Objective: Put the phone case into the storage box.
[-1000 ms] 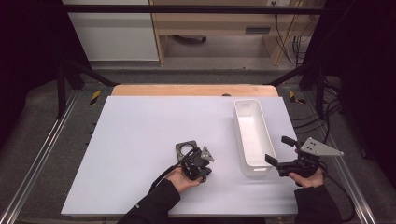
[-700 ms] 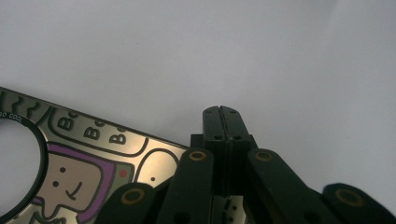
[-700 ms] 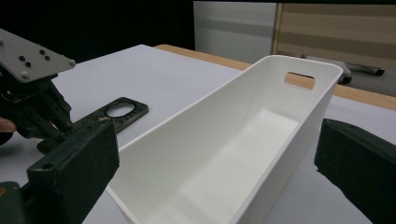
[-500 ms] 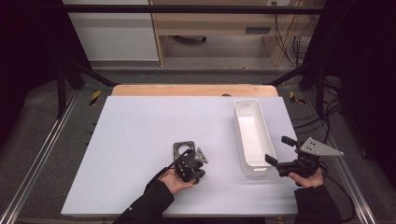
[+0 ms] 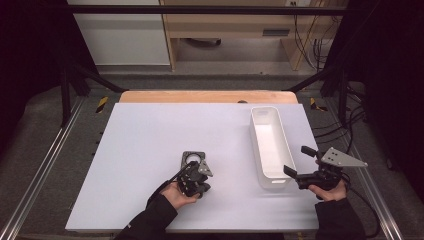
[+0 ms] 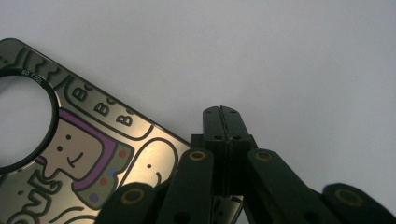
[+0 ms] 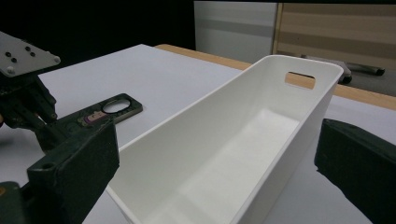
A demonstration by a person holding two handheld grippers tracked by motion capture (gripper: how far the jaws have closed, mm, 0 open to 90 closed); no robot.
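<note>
- In the high view the left gripper point(image 5: 194, 176) sits low and centre on the white counter point(image 5: 150, 140), held in a hand point(image 5: 180, 195) that enters from the bottom edge.
- Just above that gripper in the same view lies a small dark flat plate point(image 5: 192, 158) with a round hole; the gripper's tip meets its near edge.
- The left gripper view shows what the high view cannot: the plate point(image 6: 88, 149) is bronze-coloured with cartoon figures, purple patches and printed lettering, and it fills the lower left of the frame.
- In that view the two black jaws are pressed together, and the plate's edge runs in under the linkage at the bottom centre. Whether they pinch the plate I cannot tell.
- In the high view the right gripper point(image 5: 299, 164) is at lower right, its jaws apart on either side of the near end of a long white bin point(image 5: 270, 145).
- The right gripper view looks down the length of the bin point(image 7: 243, 140), showing its bare inside and a handle slot in the far wall.
- At the left of that frame the plate point(image 7: 105, 112) lies flat, with the left gripper point(image 7: 44, 126) at its near end.
</note>
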